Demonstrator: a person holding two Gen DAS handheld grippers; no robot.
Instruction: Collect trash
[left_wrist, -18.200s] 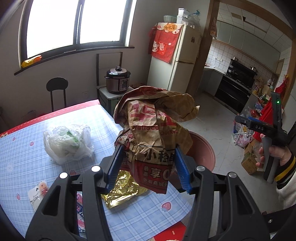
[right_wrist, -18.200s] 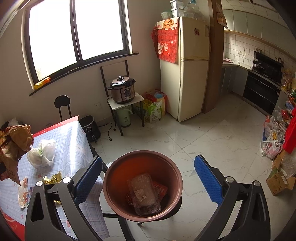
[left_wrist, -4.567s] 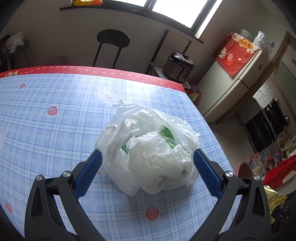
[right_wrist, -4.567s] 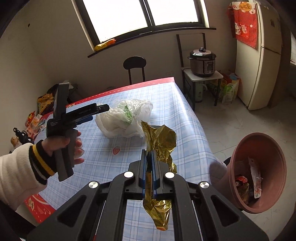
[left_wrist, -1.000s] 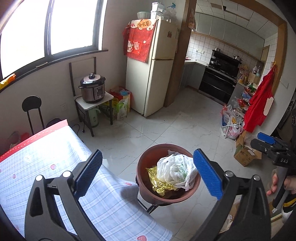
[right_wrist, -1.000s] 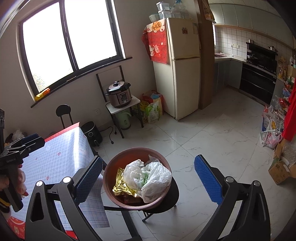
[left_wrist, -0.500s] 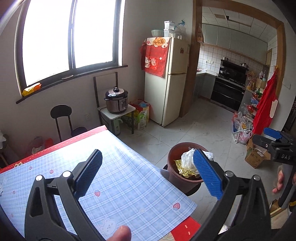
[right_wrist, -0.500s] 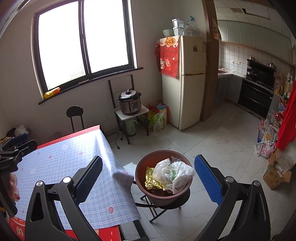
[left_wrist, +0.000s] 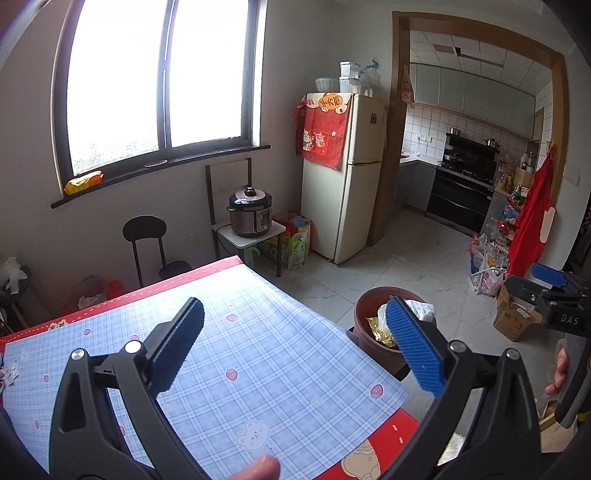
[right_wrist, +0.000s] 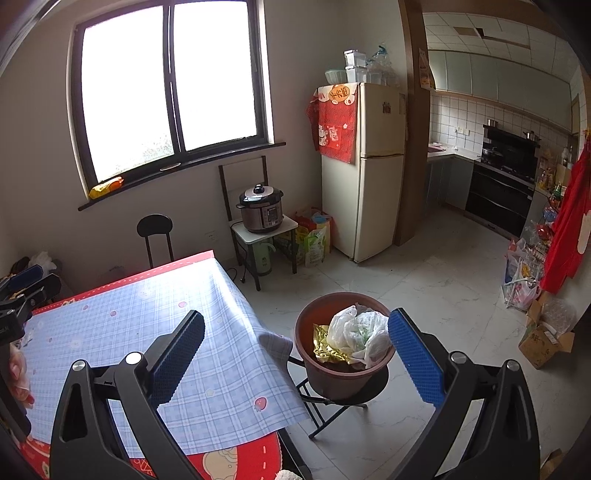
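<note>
A brown round bin (right_wrist: 306, 332) stands on a small black stool off the table's right corner. In it lie a white plastic bag (right_wrist: 360, 332) and a gold foil wrapper (right_wrist: 325, 347). The bin also shows in the left wrist view (left_wrist: 364, 314), partly hidden by a finger. My left gripper (left_wrist: 295, 343) is open and empty above the blue checked tablecloth (left_wrist: 240, 350). My right gripper (right_wrist: 295, 350) is open and empty, above the table's corner and the bin. The right gripper also shows at the right edge of the left wrist view (left_wrist: 554, 295).
A small scrap (left_wrist: 7, 373) lies at the table's far left edge. A black stool (right_wrist: 155, 236), a pressure cooker (right_wrist: 260, 210) on a side table, bags and a fridge (right_wrist: 373, 166) stand along the wall. Boxes (right_wrist: 543, 339) and bags sit on the floor at right.
Both grippers have drawn back and up from the bin over the last second, so more table shows. The bag and the gold wrapper stay in the bin.
</note>
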